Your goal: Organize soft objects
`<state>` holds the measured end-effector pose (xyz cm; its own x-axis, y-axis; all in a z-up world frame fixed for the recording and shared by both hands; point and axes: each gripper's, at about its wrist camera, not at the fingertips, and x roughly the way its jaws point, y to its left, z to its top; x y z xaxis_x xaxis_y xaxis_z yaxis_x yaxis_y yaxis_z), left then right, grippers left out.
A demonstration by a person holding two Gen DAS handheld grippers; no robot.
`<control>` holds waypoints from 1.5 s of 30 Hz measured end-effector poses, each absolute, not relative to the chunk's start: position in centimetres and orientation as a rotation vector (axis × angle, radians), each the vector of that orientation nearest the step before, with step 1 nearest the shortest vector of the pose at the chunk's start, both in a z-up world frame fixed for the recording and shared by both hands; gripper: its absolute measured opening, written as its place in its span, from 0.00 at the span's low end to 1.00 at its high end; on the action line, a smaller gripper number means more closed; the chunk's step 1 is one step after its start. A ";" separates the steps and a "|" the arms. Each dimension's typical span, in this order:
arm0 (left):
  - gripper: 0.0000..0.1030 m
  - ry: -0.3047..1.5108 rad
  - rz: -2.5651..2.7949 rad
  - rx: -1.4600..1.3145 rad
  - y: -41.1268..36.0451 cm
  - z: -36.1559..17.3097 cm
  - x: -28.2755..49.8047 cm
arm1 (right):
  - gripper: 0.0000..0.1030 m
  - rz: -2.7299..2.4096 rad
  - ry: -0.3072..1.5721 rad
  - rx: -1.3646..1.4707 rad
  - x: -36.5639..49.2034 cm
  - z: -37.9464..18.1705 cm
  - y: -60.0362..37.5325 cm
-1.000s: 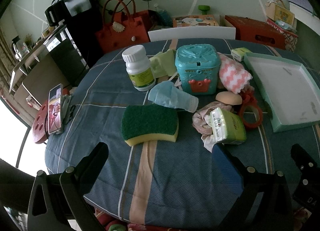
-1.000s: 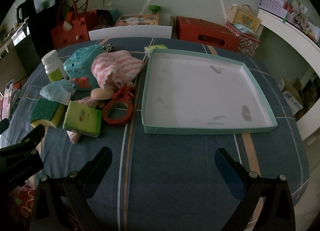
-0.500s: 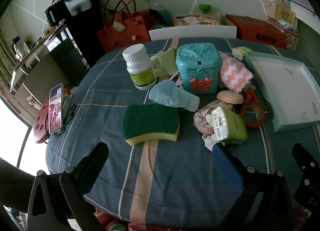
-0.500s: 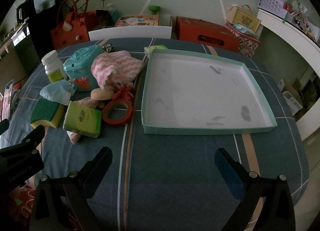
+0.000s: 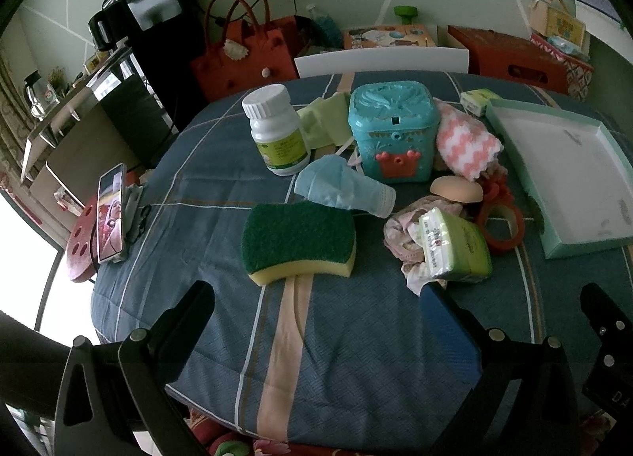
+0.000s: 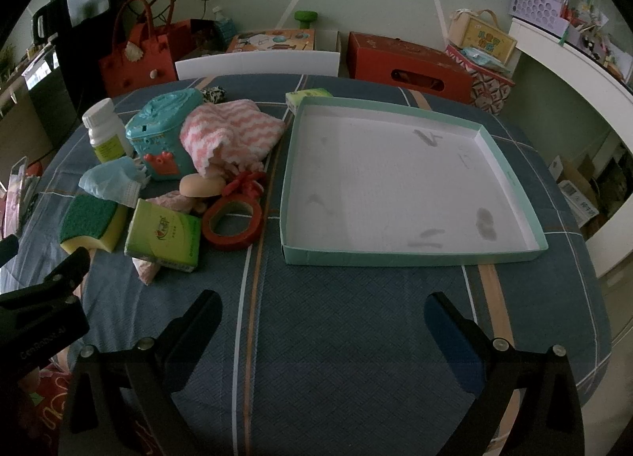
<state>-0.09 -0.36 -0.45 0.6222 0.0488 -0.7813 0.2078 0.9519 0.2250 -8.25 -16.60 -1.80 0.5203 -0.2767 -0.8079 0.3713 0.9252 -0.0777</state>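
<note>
A green and yellow sponge (image 5: 298, 242) lies on the blue tablecloth straight ahead of my left gripper (image 5: 316, 321), which is open and empty a short way in front of it. Beside the sponge lie a blue face mask (image 5: 340, 187), a green tissue pack (image 5: 455, 250) on a pinkish cloth (image 5: 403, 234), and a pink zigzag towel (image 5: 467, 143). A shallow teal tray with a white inside (image 6: 395, 179) lies ahead of my right gripper (image 6: 322, 321), which is open and empty over bare cloth.
A white pill bottle (image 5: 277, 131), a teal plastic box (image 5: 391, 131), a red tape ring (image 6: 231, 224) and a beige puff (image 6: 201, 185) sit among the soft things. A phone on a stand (image 5: 110, 210) is at the table's left edge. Bags and boxes stand behind.
The left wrist view has shifted very slightly; the table's things sit a touch further right and lower. Nothing was taken hold of or moved.
</note>
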 end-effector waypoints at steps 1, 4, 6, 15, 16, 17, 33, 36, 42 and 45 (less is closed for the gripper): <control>1.00 0.899 -0.093 0.309 -0.4 -0.5 -0.1 | 1.00 -0.389 0.947 0.109 -8.3 -1.8 -16.6; 1.00 0.900 -0.093 0.309 -0.4 -0.5 -0.1 | 1.00 -0.389 0.948 0.109 -8.2 -1.8 -16.6; 1.00 0.901 -0.093 0.309 -0.4 -0.5 0.0 | 1.00 -0.388 0.948 0.110 -8.2 -1.8 -16.6; 1.00 0.901 -0.096 0.304 -0.3 -0.6 0.0 | 1.00 -0.388 0.950 0.112 -8.3 -1.8 -16.6; 1.00 0.903 -0.097 0.300 -0.2 -0.6 0.0 | 1.00 -0.388 0.950 0.112 -8.3 -1.8 -16.6; 1.00 0.905 -0.098 0.297 -0.2 -0.7 0.0 | 1.00 -0.388 0.950 0.112 -8.3 -1.8 -16.6; 1.00 1.008 -0.164 0.065 4.7 1.8 4.0 | 1.00 -0.260 0.918 0.203 -7.3 0.4 -17.0; 1.00 1.029 -0.154 0.040 5.5 1.6 4.8 | 1.00 -0.205 0.915 0.203 -5.9 1.0 -15.9; 1.00 1.088 -0.150 0.029 6.6 -0.4 6.5 | 1.00 -0.115 0.942 0.187 -2.8 0.2 -13.7; 1.00 1.119 -0.187 0.034 6.6 -1.4 7.2 | 1.00 -0.077 0.972 0.209 -1.6 -0.8 -13.1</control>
<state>7.23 6.59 -1.40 0.4228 -0.1322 -0.8965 0.1668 0.9838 -0.0664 -1.59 -13.10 -0.78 0.5628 0.0288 -0.8261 0.1579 0.9772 0.1416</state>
